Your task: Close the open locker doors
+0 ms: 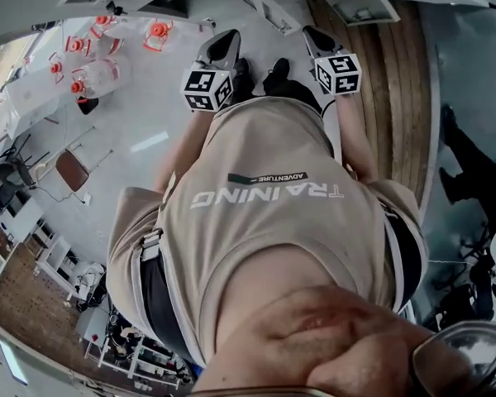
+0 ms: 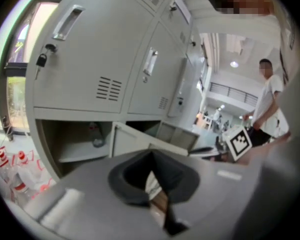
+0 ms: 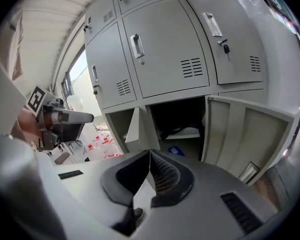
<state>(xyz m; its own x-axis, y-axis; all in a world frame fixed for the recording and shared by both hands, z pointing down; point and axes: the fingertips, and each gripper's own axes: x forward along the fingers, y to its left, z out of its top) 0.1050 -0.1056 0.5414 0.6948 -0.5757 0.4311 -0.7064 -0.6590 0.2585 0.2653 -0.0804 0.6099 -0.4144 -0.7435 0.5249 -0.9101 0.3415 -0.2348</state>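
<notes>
Grey lockers [image 3: 165,54] stand ahead of both grippers, the upper doors shut. In the bottom row a wide door [image 3: 245,134] hangs open at the right and a narrower door [image 3: 134,126] stands ajar at the left of a dark compartment [image 3: 182,119]. The left gripper view shows an open bottom compartment [image 2: 75,139] and an open door [image 2: 132,141] beside it. My left gripper [image 2: 151,155] and right gripper [image 3: 150,154] are both shut on nothing and held short of the lockers. In the head view the left gripper [image 1: 226,41] and right gripper [image 1: 318,35] show above the person's torso.
Several clear bottles with red caps [image 1: 91,56] lie on the floor at the left. A chair [image 1: 70,169] stands nearby. Another person [image 2: 270,99] stands to the right. A blue item [image 3: 175,150] and a white one lie inside the open compartment; a bottle [image 2: 96,134] is in another.
</notes>
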